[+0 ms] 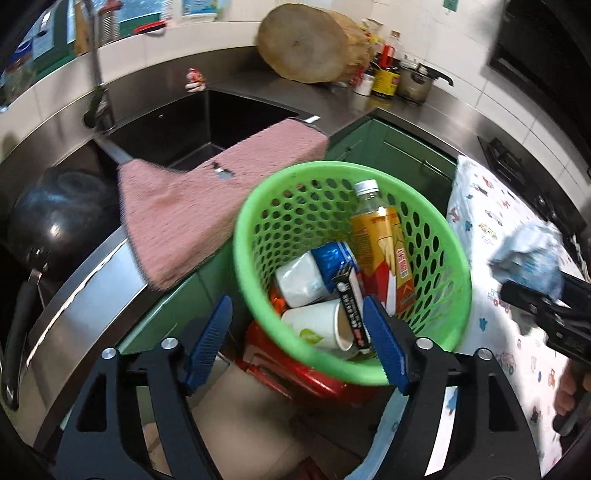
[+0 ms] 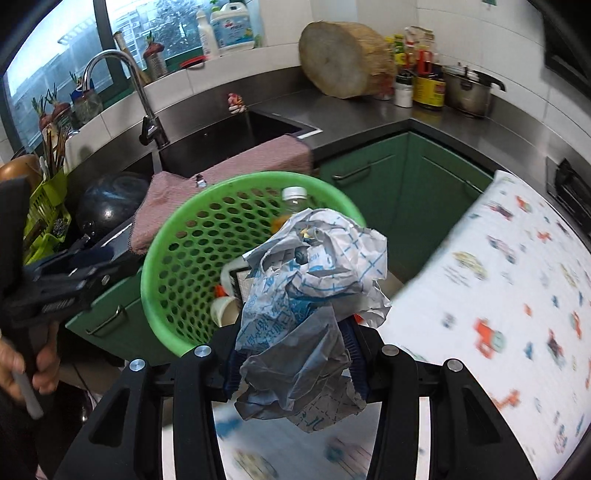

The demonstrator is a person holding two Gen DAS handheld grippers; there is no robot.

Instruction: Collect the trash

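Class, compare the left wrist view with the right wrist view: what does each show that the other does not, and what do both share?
Only the left wrist view shows the open left hand-held gripper from behind and the paper cups lying in the basket. Only the right wrist view shows the window sill bottles and the chopstick rack. Both share the green basket, the pink cloth and the crumpled wrapper in the shut right hand-held gripper.

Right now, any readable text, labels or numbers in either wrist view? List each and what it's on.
Nothing reads cleanly in either view.
Crumpled wrapper in the right gripper: blue print, a possible "100", not certain.
Yellow-label bottle in the green basket: large red characters, illegible.
Black-and-white carton: small print, blurred.
White jug on the sill: blue label, too small.
Dark sauce jar: yellow label, unreadable.
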